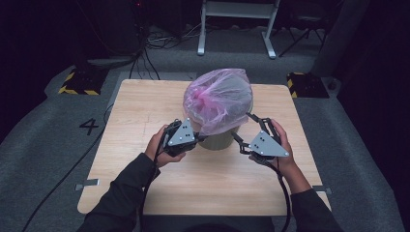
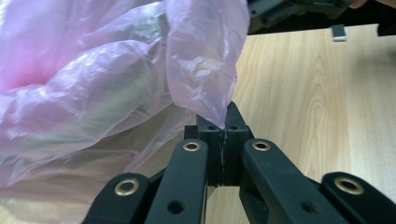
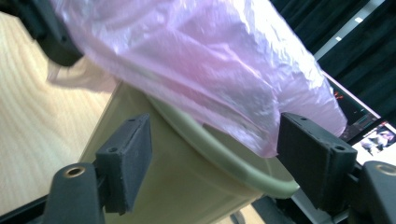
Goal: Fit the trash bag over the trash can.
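Observation:
A thin pink plastic bag (image 1: 220, 96) billows over a pale green bin (image 1: 217, 141) standing near the middle of the wooden table (image 1: 145, 111). My left gripper (image 1: 200, 138) is at the bin's left side. In the left gripper view it (image 2: 226, 128) is shut on a hanging corner of the bag (image 2: 93, 93). My right gripper (image 1: 241, 124) is at the bin's right side, open. In the right gripper view its pads (image 3: 130, 158) straddle the bin's rim (image 3: 224, 158), and the bag's lower edge (image 3: 261, 144) hangs between the jaws, untouched.
The bin leaves bare table (image 1: 208, 188) in front of it and to both sides. A white-legged frame (image 1: 237, 24) stands on the floor behind. Yellow-black striped blocks (image 1: 80, 82) sit beyond the table's far corners, with cables (image 1: 145, 53) on the carpet.

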A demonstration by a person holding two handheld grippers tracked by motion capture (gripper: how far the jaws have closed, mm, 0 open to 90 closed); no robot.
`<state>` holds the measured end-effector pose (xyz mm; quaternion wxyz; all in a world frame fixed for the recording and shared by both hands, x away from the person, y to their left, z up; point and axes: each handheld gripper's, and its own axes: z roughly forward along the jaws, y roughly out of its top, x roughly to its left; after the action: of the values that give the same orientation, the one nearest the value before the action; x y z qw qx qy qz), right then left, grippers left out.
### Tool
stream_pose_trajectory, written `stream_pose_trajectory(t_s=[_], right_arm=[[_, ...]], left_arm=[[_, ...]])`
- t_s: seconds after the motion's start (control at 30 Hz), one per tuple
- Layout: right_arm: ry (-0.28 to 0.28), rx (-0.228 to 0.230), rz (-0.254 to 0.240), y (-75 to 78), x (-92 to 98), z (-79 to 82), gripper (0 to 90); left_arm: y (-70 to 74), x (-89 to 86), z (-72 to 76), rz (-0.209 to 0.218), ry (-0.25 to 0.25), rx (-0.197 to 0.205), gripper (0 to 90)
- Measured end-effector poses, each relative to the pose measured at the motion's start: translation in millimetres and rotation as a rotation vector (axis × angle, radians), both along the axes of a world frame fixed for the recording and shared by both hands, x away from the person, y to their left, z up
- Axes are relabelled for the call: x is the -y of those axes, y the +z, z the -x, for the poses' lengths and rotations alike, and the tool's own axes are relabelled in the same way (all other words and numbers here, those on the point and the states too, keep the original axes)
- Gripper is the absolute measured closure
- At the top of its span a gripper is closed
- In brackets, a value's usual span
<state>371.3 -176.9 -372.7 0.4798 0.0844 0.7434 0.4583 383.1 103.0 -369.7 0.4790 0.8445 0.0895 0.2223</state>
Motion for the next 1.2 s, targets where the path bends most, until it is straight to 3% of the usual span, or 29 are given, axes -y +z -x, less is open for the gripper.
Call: stream_pose_trajectory(t_s=[0.07, 0.13, 0.17, 0.37, 0.67, 0.8, 0.9, 1.03, 1.07, 1.2], right_arm=[[0.019, 0.003, -0.009, 1.7, -2.0, 1.8, 36.3], [0.037, 0.007, 0.007, 2.2, -5.2, 4.1, 54.0], [0.062, 0.002, 0.015, 2.2, -6.1, 5.2, 57.3], [0.076, 0.019, 0.035, 1.4, -8.3, 11.1, 89.4], [0.033, 0.004, 0.017, -2.3, 6.2, 13.7, 90.0], [0.036, -0.021, -0.001, -8.0, 13.5, 13.8, 90.0], [0.045, -0.017, 0.016, -11.0, 13.7, 18.6, 90.0], [0.042, -0.036, 0.030, -16.8, 15.7, 19.0, 90.0], [0.034, -0.061, 0.030, -21.4, 18.8, 16.1, 90.0], [0.014, -0.091, 0.032, -29.6, 23.2, 11.6, 90.0]], left_arm=[[0.7, 2.1, 0.6, -0.003, -0.007, 0.000, 89.6], [0.8, 4.1, 0.8, -0.006, -0.010, 0.000, 89.5], [0.6, 4.8, 0.7, -0.008, -0.014, 0.001, 89.5], [-2.7, 6.1, 2.0, -0.006, -0.009, -0.002, 89.5], [-9.1, -4.0, -1.1, 0.022, 0.019, -0.019, 88.1], [-12.3, -1.9, -0.3, 0.017, -0.016, -0.038, 89.4], [-14.6, 1.8, 1.9, 0.000, -0.007, -0.023, 89.3], [-19.9, -1.1, -0.1, 0.020, 0.010, -0.036, 85.5], [-21.8, -2.5, -1.0, 0.020, 0.017, -0.043, 85.4], [-32.5, -6.3, -6.7, -0.004, 0.045, -0.059, 84.7]])
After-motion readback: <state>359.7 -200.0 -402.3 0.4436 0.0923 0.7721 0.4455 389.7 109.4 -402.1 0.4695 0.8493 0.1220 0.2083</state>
